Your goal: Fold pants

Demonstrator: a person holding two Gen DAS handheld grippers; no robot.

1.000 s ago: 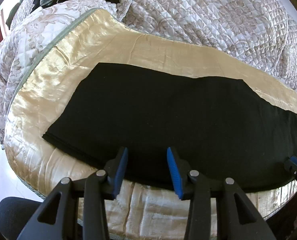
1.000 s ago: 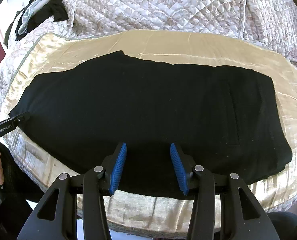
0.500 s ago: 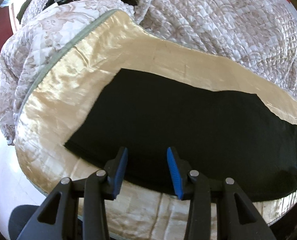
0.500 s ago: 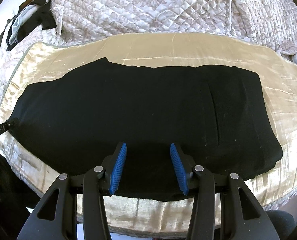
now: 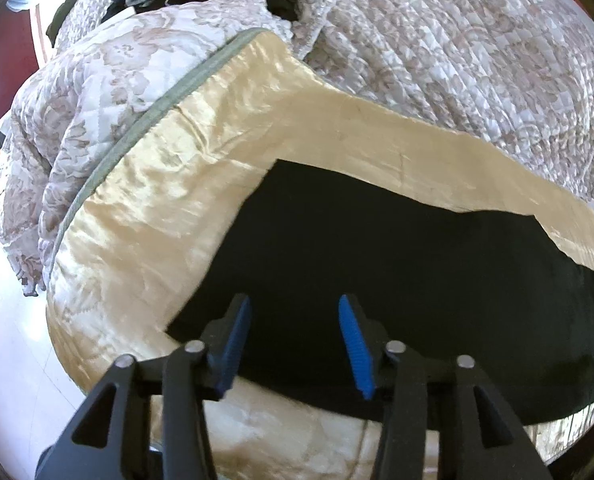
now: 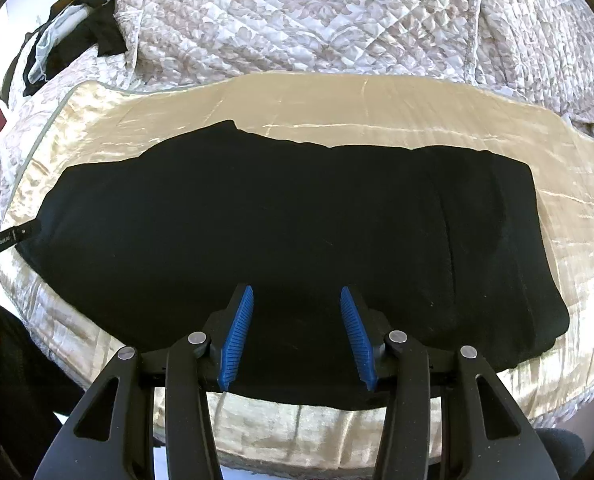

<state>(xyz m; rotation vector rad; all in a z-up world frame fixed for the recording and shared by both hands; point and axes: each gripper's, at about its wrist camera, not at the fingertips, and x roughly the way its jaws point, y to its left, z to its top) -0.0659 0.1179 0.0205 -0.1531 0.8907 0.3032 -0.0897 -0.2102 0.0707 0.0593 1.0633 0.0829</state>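
Black pants (image 6: 289, 232) lie flat, folded lengthwise, across a gold satin cover (image 6: 337, 104) on the bed. In the left wrist view the pants (image 5: 397, 272) show their leg end at the left. My left gripper (image 5: 295, 340) is open and empty, just above the near left corner of the pants. My right gripper (image 6: 295, 332) is open and empty over the near edge of the pants, around the middle. The waist end lies at the right in the right wrist view. The left gripper's body (image 6: 5, 240) shows at the far left there.
A quilted floral bedspread (image 6: 337, 20) is bunched behind the gold cover. A heap of dark and pale clothes (image 6: 73, 44) lies at the back left. The bed's front edge (image 6: 317, 424) drops to a white floor (image 5: 9, 360).
My left gripper has moved left along the near edge to the leg end of the pants. My right gripper has shifted slightly right. Both stay open.
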